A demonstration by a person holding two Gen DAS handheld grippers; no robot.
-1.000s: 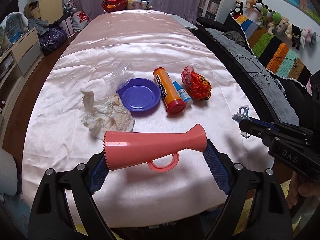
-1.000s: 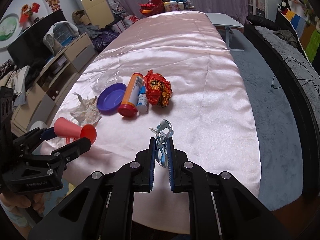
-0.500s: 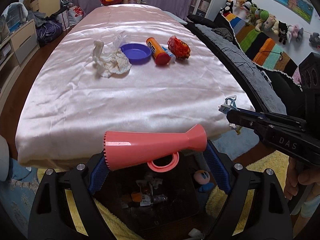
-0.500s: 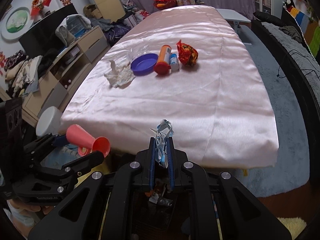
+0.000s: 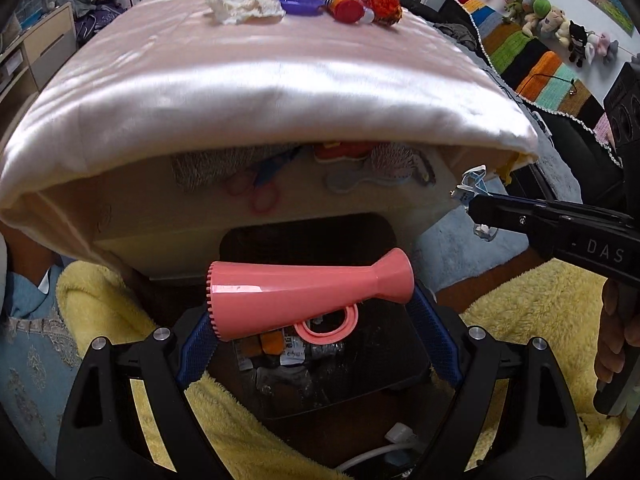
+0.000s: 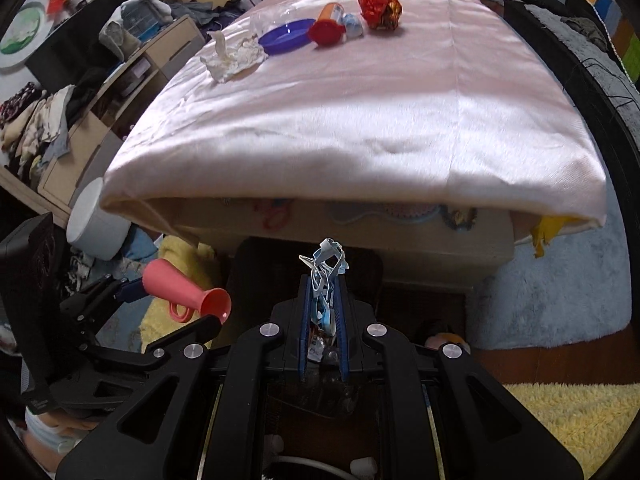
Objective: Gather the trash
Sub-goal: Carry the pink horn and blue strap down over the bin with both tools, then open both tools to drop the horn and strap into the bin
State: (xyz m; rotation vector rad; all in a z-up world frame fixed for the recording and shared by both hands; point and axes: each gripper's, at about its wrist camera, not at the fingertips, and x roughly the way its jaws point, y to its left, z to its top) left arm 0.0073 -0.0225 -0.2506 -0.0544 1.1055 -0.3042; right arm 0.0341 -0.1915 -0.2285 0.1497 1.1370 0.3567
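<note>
My left gripper (image 5: pixel 316 334) is shut on a pink plastic cup (image 5: pixel 312 300), held sideways end to end between the blue pads, its handle hanging down. It hovers over a black trash bin (image 5: pixel 304 236) on the floor in front of the table; wrappers lie inside. My right gripper (image 6: pixel 323 292) is shut on a crumpled blue face mask (image 6: pixel 326 258), also above the bin (image 6: pixel 256 264). On the pink-clothed table (image 5: pixel 280 80) lie a crumpled tissue (image 5: pixel 240 0), a blue plate (image 5: pixel 298 0), an orange tube (image 5: pixel 336 4) and a red wrapper (image 5: pixel 380 4).
A yellow shaggy rug (image 5: pixel 520 320) surrounds the bin and a pale blue rug (image 6: pixel 560 280) lies to the right. A black sofa (image 6: pixel 600 80) runs along the table's right side, a cluttered dresser (image 6: pixel 120 92) along its left. A white round container (image 6: pixel 96 224) stands at the table's left corner.
Both grippers pulled back off the table and sank, each keeping its load. The view went from the tabletop to the table's front edge and the bin beneath.
</note>
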